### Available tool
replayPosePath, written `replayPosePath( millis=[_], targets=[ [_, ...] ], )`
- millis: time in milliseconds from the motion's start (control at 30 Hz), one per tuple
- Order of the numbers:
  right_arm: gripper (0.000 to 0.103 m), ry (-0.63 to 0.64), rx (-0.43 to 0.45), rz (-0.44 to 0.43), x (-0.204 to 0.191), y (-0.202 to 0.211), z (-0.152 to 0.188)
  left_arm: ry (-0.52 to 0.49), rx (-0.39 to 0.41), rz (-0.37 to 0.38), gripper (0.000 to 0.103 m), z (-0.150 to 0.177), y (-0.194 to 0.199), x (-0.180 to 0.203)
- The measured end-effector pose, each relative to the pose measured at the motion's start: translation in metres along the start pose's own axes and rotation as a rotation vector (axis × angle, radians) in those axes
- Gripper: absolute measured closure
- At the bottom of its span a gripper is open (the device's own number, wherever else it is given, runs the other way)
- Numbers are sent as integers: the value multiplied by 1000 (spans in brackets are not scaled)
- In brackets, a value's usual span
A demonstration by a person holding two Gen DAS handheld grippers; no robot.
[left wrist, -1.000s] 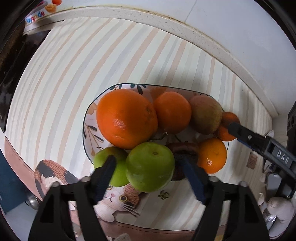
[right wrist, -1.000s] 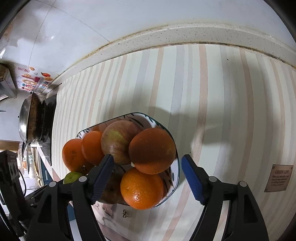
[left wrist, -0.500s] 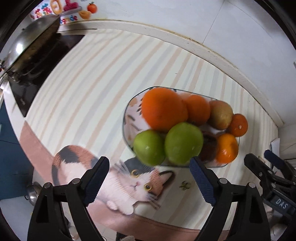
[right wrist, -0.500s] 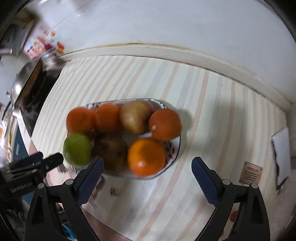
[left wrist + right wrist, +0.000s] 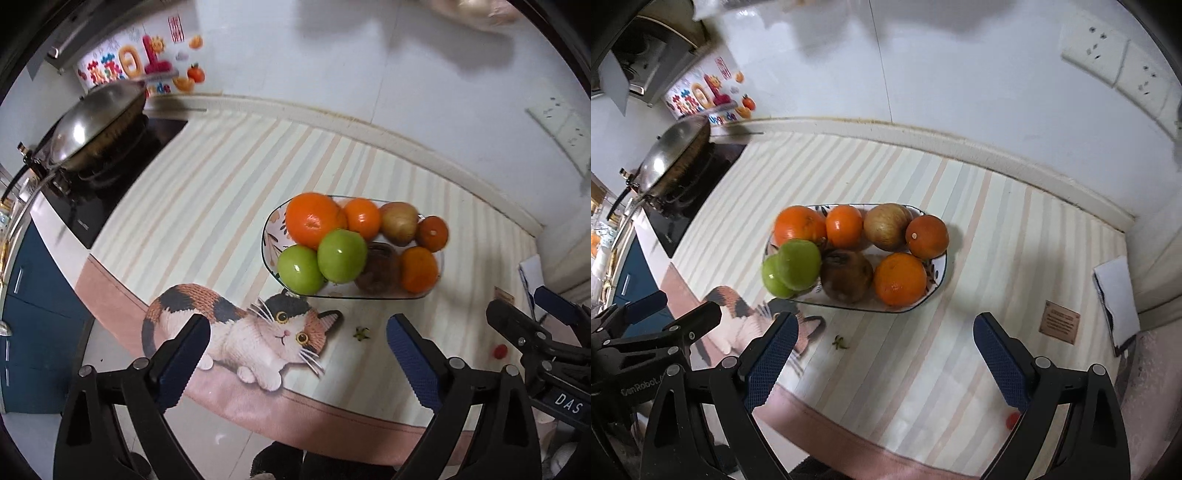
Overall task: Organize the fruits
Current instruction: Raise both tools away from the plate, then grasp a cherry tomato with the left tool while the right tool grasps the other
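A patterned plate [image 5: 264, 242] [image 5: 939, 274] on the striped counter holds the fruit. On it lie two green apples [image 5: 341, 254] [image 5: 798, 264], a big orange [image 5: 312, 219], several smaller oranges [image 5: 899, 278], a brownish apple [image 5: 399, 223] and a dark brown fruit [image 5: 846, 275]. My left gripper [image 5: 297, 325] hangs above the cat mat, well short of the plate; its jaws are opening with nothing between them. My right gripper [image 5: 885, 321] is open and empty, high over the counter in front of the plate. Each gripper shows at the edge of the other's view.
A cat-pattern mat [image 5: 236, 332] covers the counter's front edge. At the far left a wok [image 5: 96, 125] sits on a black stove. A green stem scrap [image 5: 840, 342], a small red bit [image 5: 500, 350], a brown label [image 5: 1059, 322] and white paper [image 5: 1115, 295] lie nearby.
Both grippers rose and drew back from the plate, their jaws widening. The green apple that was between the left fingers now rests on the plate, clear of them.
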State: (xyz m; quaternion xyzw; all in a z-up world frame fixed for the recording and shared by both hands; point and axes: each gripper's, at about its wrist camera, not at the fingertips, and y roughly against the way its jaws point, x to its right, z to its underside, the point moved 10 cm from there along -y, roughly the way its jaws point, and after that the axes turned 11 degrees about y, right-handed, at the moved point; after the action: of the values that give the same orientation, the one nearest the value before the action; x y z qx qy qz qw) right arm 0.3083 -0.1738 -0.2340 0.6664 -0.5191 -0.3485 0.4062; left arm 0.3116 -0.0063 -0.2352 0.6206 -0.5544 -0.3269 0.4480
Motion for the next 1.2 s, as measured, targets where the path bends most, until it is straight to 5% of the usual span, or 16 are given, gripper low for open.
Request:
replayPosePath(
  millis=[633,1000,1200],
  targets=[
    [5,-28,180,42,-13,134,33,-23,177,41,5,21,109,-7],
    [5,-51,221,9,-20,156,31,-11,215,59,5,22,129,-13],
    [5,-173,169,-32,20,130,41,-33,210,35,5,16,116,-1]
  ],
)
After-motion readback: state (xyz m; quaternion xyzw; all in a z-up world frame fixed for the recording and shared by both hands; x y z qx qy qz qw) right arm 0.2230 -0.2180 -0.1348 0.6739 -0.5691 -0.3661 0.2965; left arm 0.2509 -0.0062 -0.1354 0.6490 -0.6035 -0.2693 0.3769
